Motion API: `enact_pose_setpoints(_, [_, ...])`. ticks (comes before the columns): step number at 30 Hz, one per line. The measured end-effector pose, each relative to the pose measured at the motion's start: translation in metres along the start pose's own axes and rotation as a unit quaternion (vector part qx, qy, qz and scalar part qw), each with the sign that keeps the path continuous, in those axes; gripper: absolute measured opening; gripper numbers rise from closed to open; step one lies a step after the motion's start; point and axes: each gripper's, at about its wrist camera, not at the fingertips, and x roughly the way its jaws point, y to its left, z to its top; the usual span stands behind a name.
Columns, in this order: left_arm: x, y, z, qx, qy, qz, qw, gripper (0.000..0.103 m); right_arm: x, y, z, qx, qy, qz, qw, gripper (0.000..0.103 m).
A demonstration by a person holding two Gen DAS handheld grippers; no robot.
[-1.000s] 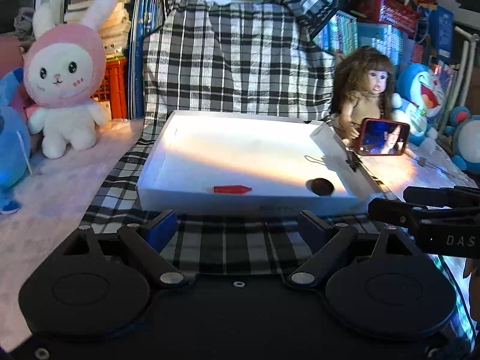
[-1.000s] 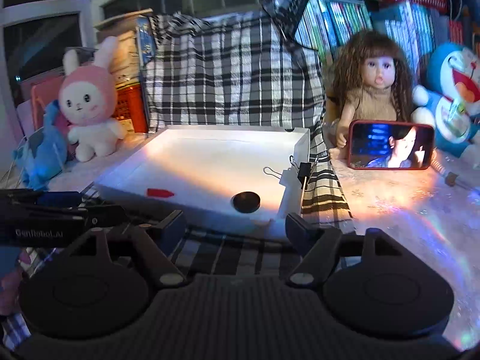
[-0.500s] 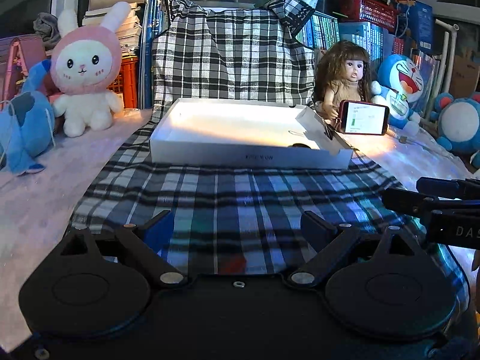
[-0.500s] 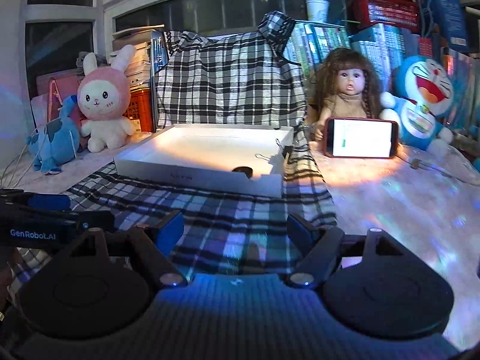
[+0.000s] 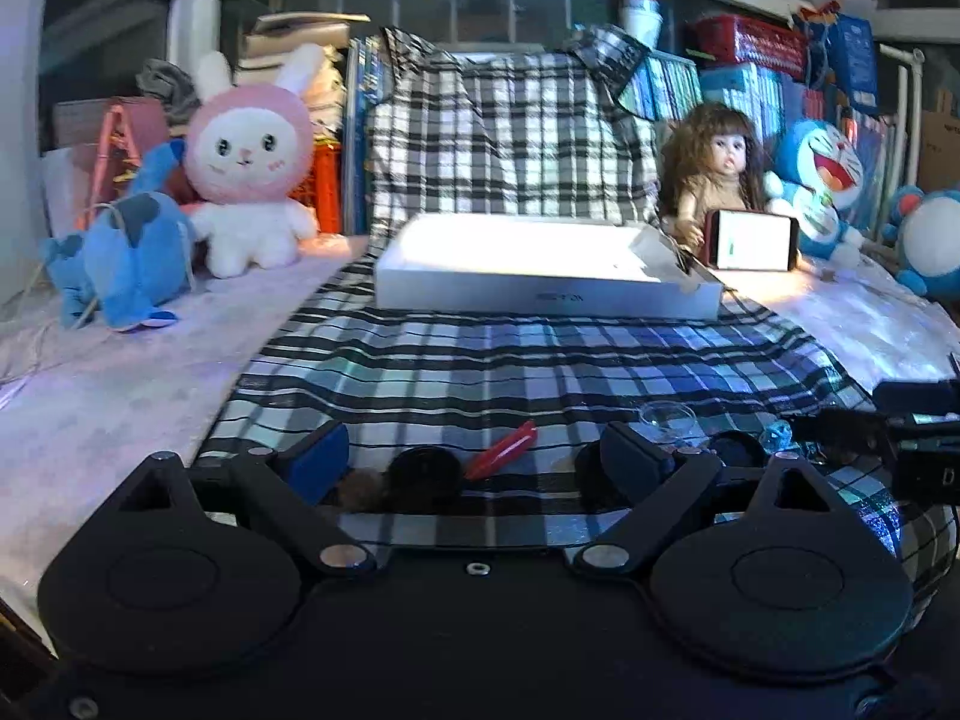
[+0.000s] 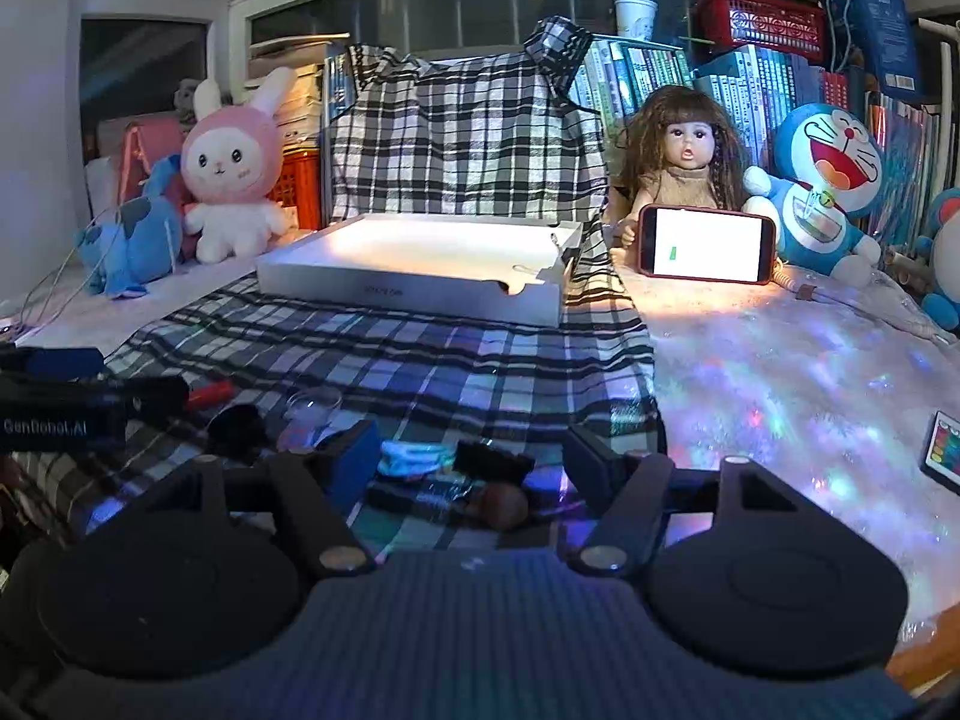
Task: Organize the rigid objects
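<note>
A white tray (image 5: pixel 540 294) sits far back on the plaid cloth (image 5: pixel 540 360); it also shows in the right wrist view (image 6: pixel 408 291). My left gripper (image 5: pixel 474 456) is open and empty, low over a red pen-like piece (image 5: pixel 501 449), a black round disc (image 5: pixel 423 471) and a brown ball (image 5: pixel 360 487). A clear glass piece (image 5: pixel 667 418) lies to its right. My right gripper (image 6: pixel 468 456) is open and empty over a pale blue ring (image 6: pixel 414 456), a black block (image 6: pixel 492 461) and a brown ball (image 6: pixel 501 504). The red piece (image 6: pixel 207 394) and clear glass (image 6: pixel 312 405) lie at its left.
A pink rabbit plush (image 5: pixel 249 156) and blue plush (image 5: pixel 129 258) stand at the left. A doll (image 6: pixel 684 156) holds a lit phone (image 6: pixel 705 244) at the right, beside a Doraemon toy (image 6: pixel 831 180). A remote (image 6: pixel 942 450) lies near the right edge. Books line the back.
Both grippers have pulled back from the tray toward the near edge of the cloth. Small loose objects now lie between and beside their fingers. The tray's inside is out of sight.
</note>
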Motion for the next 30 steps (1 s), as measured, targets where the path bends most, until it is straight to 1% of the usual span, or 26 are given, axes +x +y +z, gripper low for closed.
enact_pose_setpoints(1, [-0.002, 0.001, -0.002, -0.001, -0.001, 0.002, 1.0, 0.083, -0.001, 0.001, -0.001, -0.001, 0.001, 0.0, 1.0, 0.073])
enact_pose_setpoints(2, [-0.004, 0.003, -0.003, -0.003, -0.001, 0.006, 1.0, 0.072, -0.002, 0.002, -0.003, -0.002, 0.002, -0.001, 1.0, 0.069])
enact_pose_setpoints(3, [-0.005, 0.004, -0.004, -0.003, 0.0, 0.009, 1.0, 0.064, -0.002, 0.003, -0.004, -0.002, 0.003, -0.002, 1.0, 0.061])
enact_pose_setpoints(4, [-0.006, 0.006, -0.006, -0.003, 0.002, 0.012, 0.9999, 0.059, -0.003, 0.003, -0.005, -0.002, 0.004, -0.004, 1.0, 0.056])
enact_pose_setpoints(5, [-0.007, 0.008, -0.007, -0.003, 0.004, 0.018, 0.9998, 0.052, -0.003, 0.003, -0.006, 0.0, 0.005, -0.009, 1.0, 0.05])
enact_pose_setpoints(6, [-0.007, 0.01, -0.009, -0.004, 0.005, 0.023, 0.9997, 0.045, -0.003, 0.002, -0.007, 0.002, 0.006, -0.012, 1.0, 0.047])
enact_pose_setpoints(10, [-0.007, 0.019, -0.013, -0.008, 0.001, 0.054, 0.9985, 0.038, -0.004, -0.002, -0.011, 0.015, 0.011, -0.021, 1.0, 0.043])
enact_pose_setpoints(11, [-0.007, 0.022, -0.014, -0.009, 0.0, 0.062, 0.998, 0.034, -0.004, -0.002, -0.011, 0.015, 0.012, -0.025, 1.0, 0.041])
enact_pose_setpoints(14, [-0.001, 0.029, -0.015, -0.016, 0.01, 0.074, 0.9971, 0.031, -0.002, -0.004, -0.012, 0.016, 0.016, -0.034, 0.999, 0.039])
enact_pose_setpoints(18, [0.007, 0.037, -0.017, -0.031, 0.02, 0.075, 0.9965, 0.028, -0.001, -0.003, -0.013, 0.015, 0.02, -0.033, 0.999, 0.038])
enact_pose_setpoints(25, [0.015, 0.038, -0.019, -0.024, 0.024, 0.073, 0.9967, 0.026, 0.005, 0.002, -0.015, 0.007, 0.027, -0.03, 0.999, 0.038])
enact_pose_setpoints(30, [0.021, 0.039, -0.02, -0.024, 0.028, 0.075, 0.9965, 0.026, 0.007, 0.004, -0.016, 0.002, 0.027, -0.035, 0.999, 0.038])
